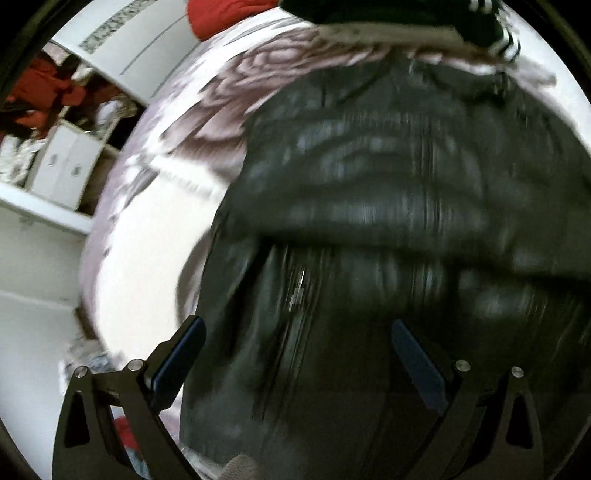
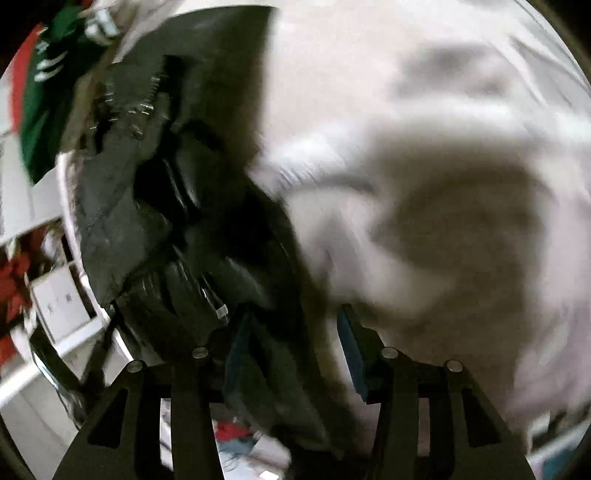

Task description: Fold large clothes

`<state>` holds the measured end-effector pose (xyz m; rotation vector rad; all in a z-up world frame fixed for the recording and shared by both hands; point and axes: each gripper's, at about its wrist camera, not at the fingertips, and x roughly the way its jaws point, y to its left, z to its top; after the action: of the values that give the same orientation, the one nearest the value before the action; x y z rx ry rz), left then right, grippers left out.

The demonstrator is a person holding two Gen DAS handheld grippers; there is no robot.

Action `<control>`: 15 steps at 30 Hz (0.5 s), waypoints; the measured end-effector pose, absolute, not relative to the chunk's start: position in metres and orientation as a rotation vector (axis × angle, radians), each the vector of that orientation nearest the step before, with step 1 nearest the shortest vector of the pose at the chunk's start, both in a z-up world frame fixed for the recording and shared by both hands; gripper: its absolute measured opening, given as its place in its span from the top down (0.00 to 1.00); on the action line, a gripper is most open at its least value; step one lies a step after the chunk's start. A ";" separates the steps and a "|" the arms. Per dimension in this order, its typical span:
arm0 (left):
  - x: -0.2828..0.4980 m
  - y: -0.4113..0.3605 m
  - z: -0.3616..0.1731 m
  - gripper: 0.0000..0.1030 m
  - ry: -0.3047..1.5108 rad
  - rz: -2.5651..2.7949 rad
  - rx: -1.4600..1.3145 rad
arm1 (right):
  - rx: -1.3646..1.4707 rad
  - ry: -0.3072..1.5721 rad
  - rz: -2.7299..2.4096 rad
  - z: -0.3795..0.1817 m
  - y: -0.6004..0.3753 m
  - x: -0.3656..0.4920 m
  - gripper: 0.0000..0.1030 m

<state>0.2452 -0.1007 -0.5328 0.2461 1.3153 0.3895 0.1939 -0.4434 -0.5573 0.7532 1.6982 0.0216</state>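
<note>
A large black padded jacket lies on a bed with a pink rose-print sheet. In the left wrist view my left gripper is open just above the jacket, its fingers either side of the front zip. In the right wrist view the jacket is bunched at the left on the pale sheet. My right gripper is open, and a fold of the jacket's edge lies between its blue pads. Both views are motion-blurred.
A dark green garment with white stripes and a red cloth lie at the bed's far end; the green garment also shows in the right wrist view. White shelves with boxes stand left of the bed.
</note>
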 end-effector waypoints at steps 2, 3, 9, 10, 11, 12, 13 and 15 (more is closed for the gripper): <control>0.228 -0.107 -0.537 0.00 1.315 0.445 0.276 | 0.772 1.678 0.008 -0.561 -0.451 0.193 0.91; 0.220 -0.111 -0.540 0.00 1.317 0.469 0.287 | 0.756 1.676 0.010 -0.562 -0.453 0.192 0.91; 0.202 -0.129 -0.551 0.00 1.317 0.571 0.342 | 0.765 1.730 0.167 -0.556 -0.468 0.205 0.72; 0.200 -0.132 -0.548 0.00 1.298 0.578 0.341 | 0.745 1.710 0.182 -0.551 -0.473 0.208 0.66; 0.198 -0.136 -0.547 0.00 1.284 0.585 0.348 | 0.745 1.697 0.200 -0.549 -0.476 0.212 0.57; 0.197 -0.141 -0.548 0.00 1.273 0.591 0.366 | 0.740 1.710 0.226 -0.554 -0.475 0.217 0.57; 0.196 -0.145 -0.550 0.00 1.267 0.597 0.380 | 0.733 1.724 0.240 -0.560 -0.473 0.222 0.57; 0.196 -0.152 -0.557 0.00 1.270 0.607 0.402 | 0.689 1.720 0.231 -0.570 -0.469 0.228 0.72</control>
<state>0.1958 -0.1519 -0.5568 0.4017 1.2698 0.6066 0.2283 -0.4688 -0.5701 0.6891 1.7198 0.2313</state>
